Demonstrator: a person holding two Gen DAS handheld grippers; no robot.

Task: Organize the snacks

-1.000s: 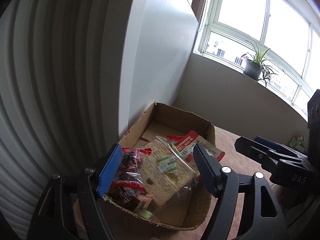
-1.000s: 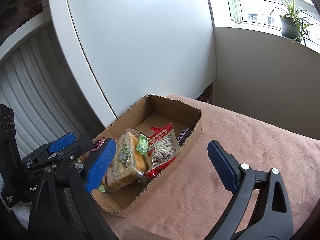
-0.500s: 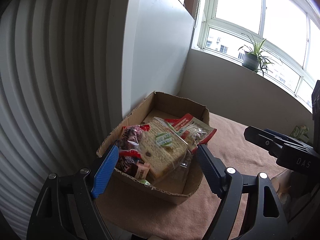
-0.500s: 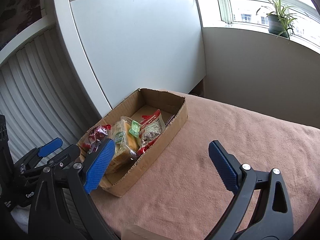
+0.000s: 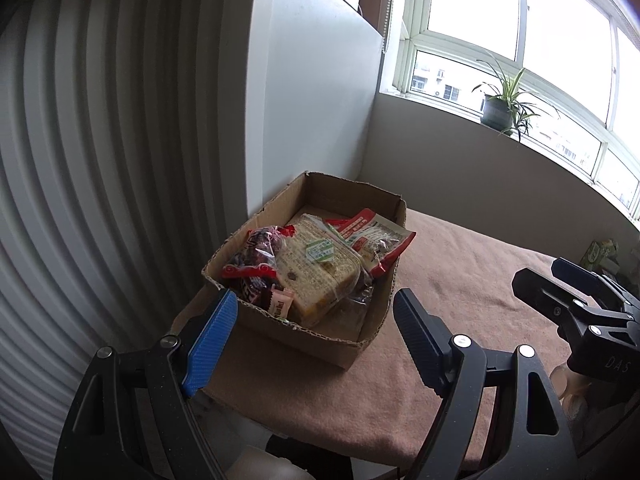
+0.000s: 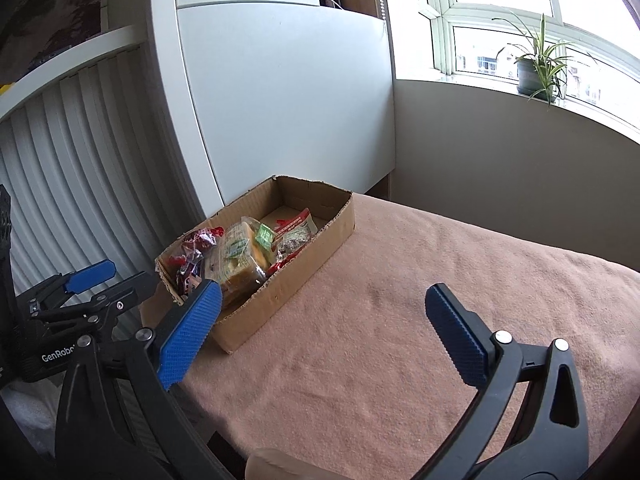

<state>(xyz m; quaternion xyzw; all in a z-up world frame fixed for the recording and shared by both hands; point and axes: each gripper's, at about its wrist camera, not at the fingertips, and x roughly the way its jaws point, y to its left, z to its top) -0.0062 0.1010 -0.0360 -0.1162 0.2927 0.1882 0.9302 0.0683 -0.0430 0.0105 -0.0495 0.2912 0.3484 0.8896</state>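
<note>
Basically both grippers wide, nothing held: left gripper (image 5: 314, 336) near cardboard box (image 5: 320, 344) front edge, right gripper (image 6: 320, 332) over bare tablecloth (image 6: 400, 320). Snacks (image 5: 316, 268) packed in box at table's left edge w/ cabinet (image 6: 288, 100) behind.

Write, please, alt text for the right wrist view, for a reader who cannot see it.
An open cardboard box of wrapped snacks, with a bread pack on top, sits on a pink cloth-covered table. The right gripper is open and empty in front, the left gripper at far left.
</note>
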